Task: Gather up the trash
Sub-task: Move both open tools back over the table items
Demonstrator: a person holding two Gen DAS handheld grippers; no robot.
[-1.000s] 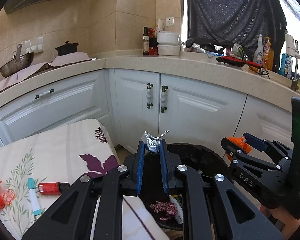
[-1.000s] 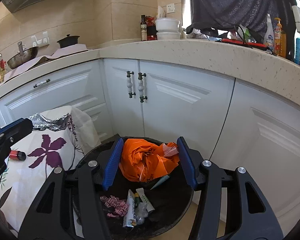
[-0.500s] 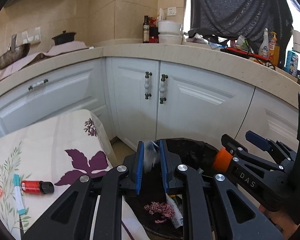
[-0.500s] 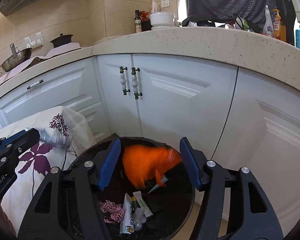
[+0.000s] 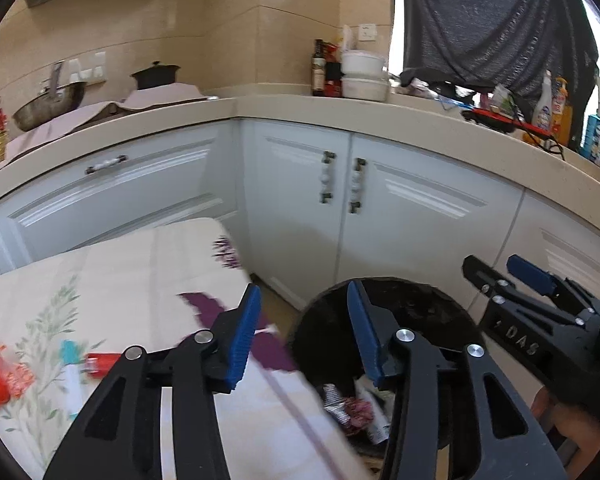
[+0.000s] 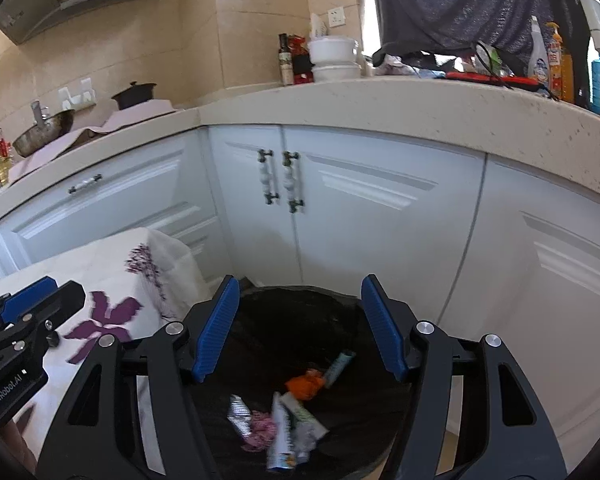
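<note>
While its blue-padded jaws are opening with nothing between them, the left gripper point(image 5: 304, 330) hangs over the gap between the floral-cloth worktop point(image 5: 132, 280) and the round black trash bin point(image 6: 300, 320). The right gripper point(image 6: 300, 328), jaws spread and empty, hovers above that bin; its black side reads "DAS" in the left wrist view, and the left one reads "GenRobot.AI" in the right wrist view. Inside the bin lie a crumpled orange plastic bag point(image 6: 306, 384), a crinkled silver foil wrapper point(image 6: 239, 412), a red-checked scrap point(image 6: 260, 430) and printed tubes whose lettering is too blurred to read. On the worktop remain a red lighter point(image 5: 100, 364), a teal-capped white tube point(image 5: 70, 376) and a red wrapper point(image 5: 0, 376).
</note>
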